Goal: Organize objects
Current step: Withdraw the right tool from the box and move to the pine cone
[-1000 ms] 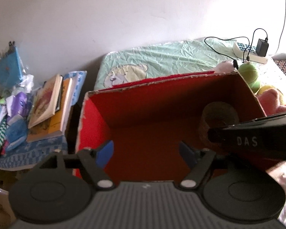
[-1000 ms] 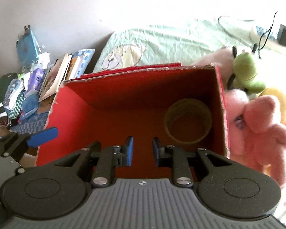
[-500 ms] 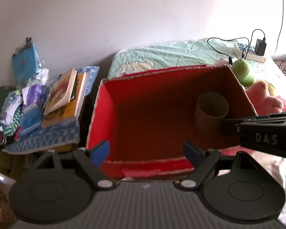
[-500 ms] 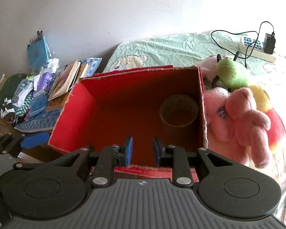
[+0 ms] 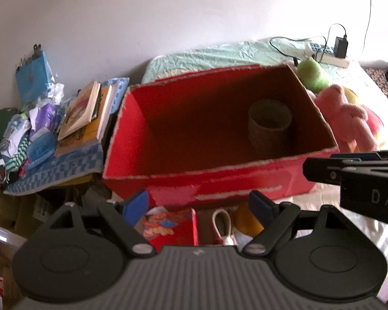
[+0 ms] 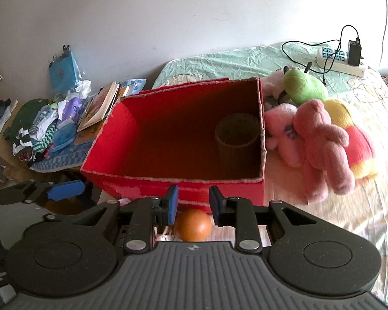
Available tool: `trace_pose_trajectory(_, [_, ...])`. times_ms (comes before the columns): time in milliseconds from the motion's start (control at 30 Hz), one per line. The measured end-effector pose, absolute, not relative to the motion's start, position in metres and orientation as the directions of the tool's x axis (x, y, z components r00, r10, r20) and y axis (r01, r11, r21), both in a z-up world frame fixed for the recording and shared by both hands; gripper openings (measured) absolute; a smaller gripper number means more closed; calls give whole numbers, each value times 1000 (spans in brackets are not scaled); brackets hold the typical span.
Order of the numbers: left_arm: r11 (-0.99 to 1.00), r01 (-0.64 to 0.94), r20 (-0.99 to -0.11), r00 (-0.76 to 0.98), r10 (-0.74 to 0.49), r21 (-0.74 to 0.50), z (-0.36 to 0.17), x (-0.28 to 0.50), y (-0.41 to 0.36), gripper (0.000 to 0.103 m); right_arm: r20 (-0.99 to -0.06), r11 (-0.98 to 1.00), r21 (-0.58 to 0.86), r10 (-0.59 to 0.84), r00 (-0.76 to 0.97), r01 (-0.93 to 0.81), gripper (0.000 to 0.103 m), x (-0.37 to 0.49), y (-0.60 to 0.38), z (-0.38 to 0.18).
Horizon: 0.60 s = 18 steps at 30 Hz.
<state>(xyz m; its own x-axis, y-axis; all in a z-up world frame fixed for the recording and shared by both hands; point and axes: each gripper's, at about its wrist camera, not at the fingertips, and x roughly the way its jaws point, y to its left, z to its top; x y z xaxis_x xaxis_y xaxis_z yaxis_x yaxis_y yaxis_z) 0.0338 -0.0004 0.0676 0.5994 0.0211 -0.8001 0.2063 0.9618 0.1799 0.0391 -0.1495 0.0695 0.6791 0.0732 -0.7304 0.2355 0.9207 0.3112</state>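
red box: open-topped, frayed pale rims, brown woven cup upright in right corner | left gripper: jaws wide, empty | right gripper: jaws narrow, empty

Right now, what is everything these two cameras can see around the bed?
Red cardboard box: one, red, open, on the bed's near edge.
Brown woven cup: one, brown, upright inside the box, right side.
Pink plush bear: one, pink, on the bed right of the box.
Green plush toy: one, green, behind the bear.
Yellow-red plush toy: one, beside the bear.
Orange ball: one, orange, in front of the box.
White power strip: one, with black charger, far on the bed.
Stacked books: several, left of the box.
Left hand-held gripper: open.
Right hand-held gripper: open, above the ball.
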Motion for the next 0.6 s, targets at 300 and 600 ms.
trace_pose_trajectory(300, [951, 236, -834, 551, 38, 200, 46, 17, -16, 86, -764, 909, 328, 95, 638, 258, 31, 19, -152, 48])
trace_pose_trajectory(600, [941, 261, -868, 492, 61, 214, 24, 8, -27, 87, -798, 884, 374, 153, 584, 280, 32, 3, -158, 23])
